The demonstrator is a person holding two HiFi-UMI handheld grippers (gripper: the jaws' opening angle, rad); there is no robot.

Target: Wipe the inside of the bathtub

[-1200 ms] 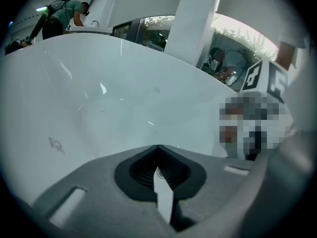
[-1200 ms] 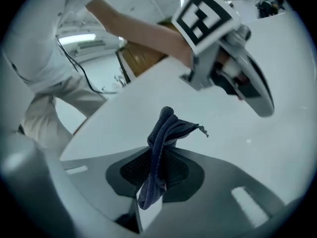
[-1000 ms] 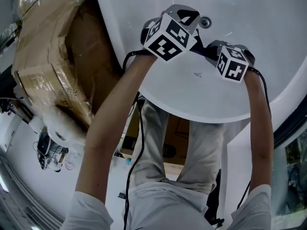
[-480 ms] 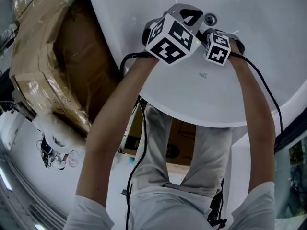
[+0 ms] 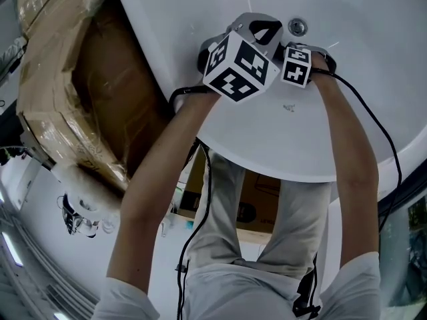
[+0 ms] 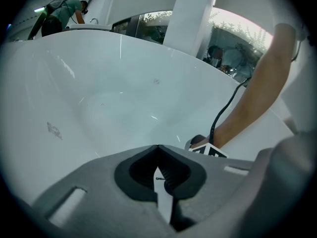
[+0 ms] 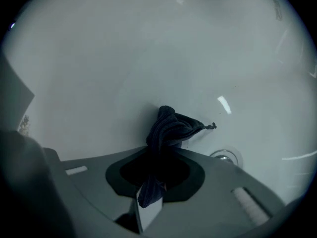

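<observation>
The white bathtub fills the top of the head view, its inner wall curving away in the right gripper view. A dark blue cloth is bunched between the jaws of my right gripper, which is shut on it and presses it against the tub wall near the chrome drain. My left gripper is shut with nothing between its jaws and points along the tub's inside. In the head view both grippers, left and right, sit side by side just below the drain.
A large cardboard box wrapped in plastic stands left of the tub. The tub rim curves above the person's legs. Black cables trail from both grippers. A person in green stands far behind the tub.
My right gripper has slid left and up the tub wall with the cloth, closing in beside the left gripper. The left gripper has barely moved.
</observation>
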